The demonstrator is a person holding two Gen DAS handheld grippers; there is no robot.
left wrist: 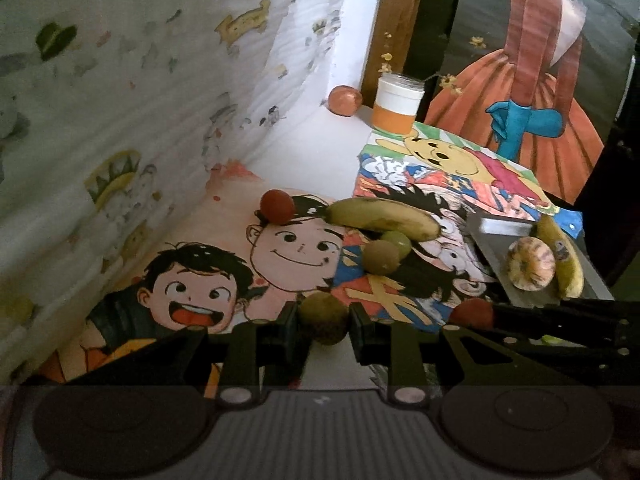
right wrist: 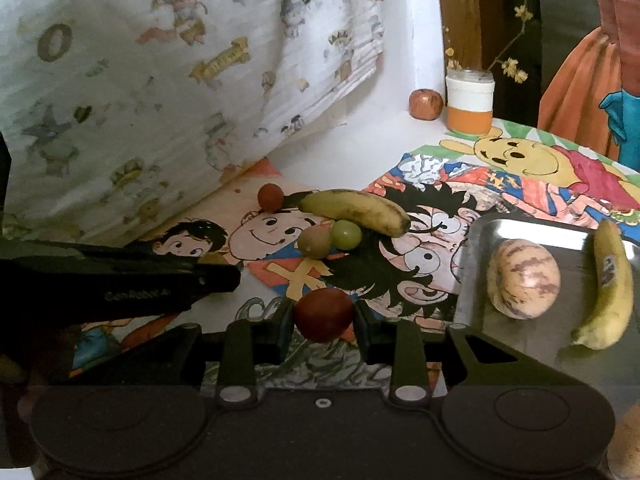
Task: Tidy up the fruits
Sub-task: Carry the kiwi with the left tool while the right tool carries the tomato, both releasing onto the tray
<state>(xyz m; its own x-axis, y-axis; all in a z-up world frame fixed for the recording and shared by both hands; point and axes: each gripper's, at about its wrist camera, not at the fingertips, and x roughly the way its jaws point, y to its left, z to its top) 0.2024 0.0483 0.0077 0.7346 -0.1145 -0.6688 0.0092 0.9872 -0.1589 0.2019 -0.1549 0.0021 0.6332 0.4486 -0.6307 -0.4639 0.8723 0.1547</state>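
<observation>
My left gripper is shut on a small brownish-green fruit, held above the cartoon-printed table cover. My right gripper is shut on a small dark red fruit; that fruit also shows at the right in the left wrist view. On the cover lie a banana, a red fruit, a brown fruit and a green grape. A metal tray on the right holds a striped pale fruit and a second banana.
A white and orange jar with dried twigs stands at the back beside a reddish apple. A printed cloth hangs along the left. The left gripper's body crosses the right wrist view at the left.
</observation>
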